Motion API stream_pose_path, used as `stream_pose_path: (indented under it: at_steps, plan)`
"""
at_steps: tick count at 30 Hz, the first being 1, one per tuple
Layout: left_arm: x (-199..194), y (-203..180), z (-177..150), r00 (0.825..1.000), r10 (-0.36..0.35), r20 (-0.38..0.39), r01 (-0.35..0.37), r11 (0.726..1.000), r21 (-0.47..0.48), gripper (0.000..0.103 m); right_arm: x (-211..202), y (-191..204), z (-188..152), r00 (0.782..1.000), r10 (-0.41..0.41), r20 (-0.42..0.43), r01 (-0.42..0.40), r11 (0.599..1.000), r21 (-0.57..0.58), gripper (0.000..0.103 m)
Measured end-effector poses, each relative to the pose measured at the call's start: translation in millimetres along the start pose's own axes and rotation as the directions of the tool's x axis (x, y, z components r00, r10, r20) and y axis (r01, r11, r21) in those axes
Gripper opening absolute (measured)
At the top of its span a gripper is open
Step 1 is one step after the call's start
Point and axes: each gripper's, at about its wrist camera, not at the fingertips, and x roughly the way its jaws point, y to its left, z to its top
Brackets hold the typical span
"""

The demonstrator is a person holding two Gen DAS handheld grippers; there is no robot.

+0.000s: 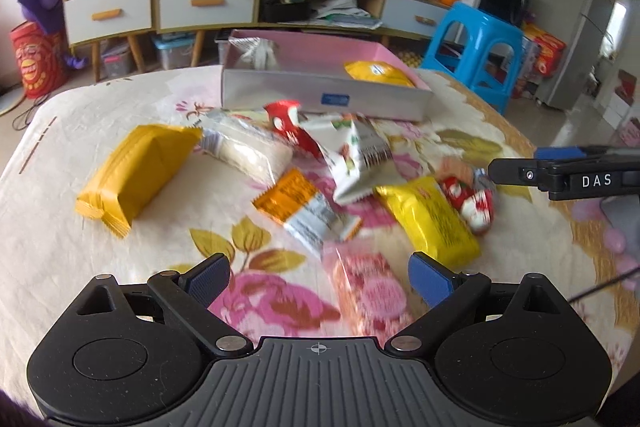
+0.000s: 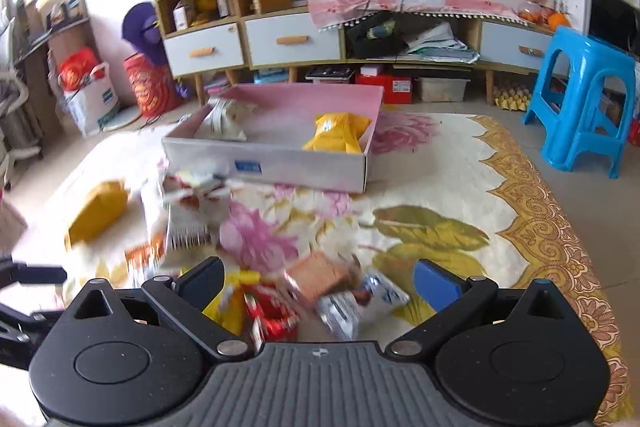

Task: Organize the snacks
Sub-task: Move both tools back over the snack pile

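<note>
A pile of snack packets lies on the floral tablecloth (image 1: 100,267) in front of a shallow box (image 1: 320,95) with a pink inside. In the box are a yellow packet (image 1: 378,73) and a white one (image 1: 256,53). My left gripper (image 1: 318,279) is open, low over a clear pinkish packet (image 1: 368,291), pads not touching it. Ahead lie an orange-yellow packet (image 1: 136,171), an orange-silver one (image 1: 300,207) and a yellow one (image 1: 432,219). My right gripper (image 2: 320,283) is open above a brown biscuit packet (image 2: 324,275), a red packet (image 2: 272,311) and a silver-white one (image 2: 360,303).
The right gripper's finger (image 1: 520,173) reaches in from the right of the left wrist view. A blue plastic stool (image 2: 584,99) stands beyond the table's right side. A low cabinet with drawers (image 2: 280,43) lines the back wall. The table edge (image 2: 560,227) runs along the right.
</note>
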Motion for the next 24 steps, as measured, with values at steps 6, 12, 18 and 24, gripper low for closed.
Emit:
stream_pose_path:
  at_steps: [6, 12, 18, 24]
  plan:
    - [1.5, -5.6, -15.9, 0.999, -0.04, -0.029, 0.041, 0.999, 0.036, 0.097, 0.3, -4.0, -21.8, 0.998, 0.031, -0.049, -0.033, 0.998, -0.045, 0.096]
    - [7.8, -22.2, -21.6, 0.999, -0.029, -0.03, 0.031, 0.997, 0.076, 0.097, 4.7, -5.2, -28.4, 0.998, -0.006, -0.065, 0.0, 0.997, -0.083, 0.096]
    - [13.0, -34.9, -25.1, 0.999, -0.019, -0.027, 0.022, 0.994, 0.109, 0.095, 16.3, -21.0, -27.7, 0.995, -0.032, -0.096, 0.028, 0.999, -0.047, 0.096]
    - [20.2, -36.9, -26.0, 0.998, -0.017, -0.052, 0.021, 0.997, 0.079, 0.093, 29.9, -24.3, -32.9, 0.987, -0.064, -0.151, 0.053, 0.996, -0.075, 0.095]
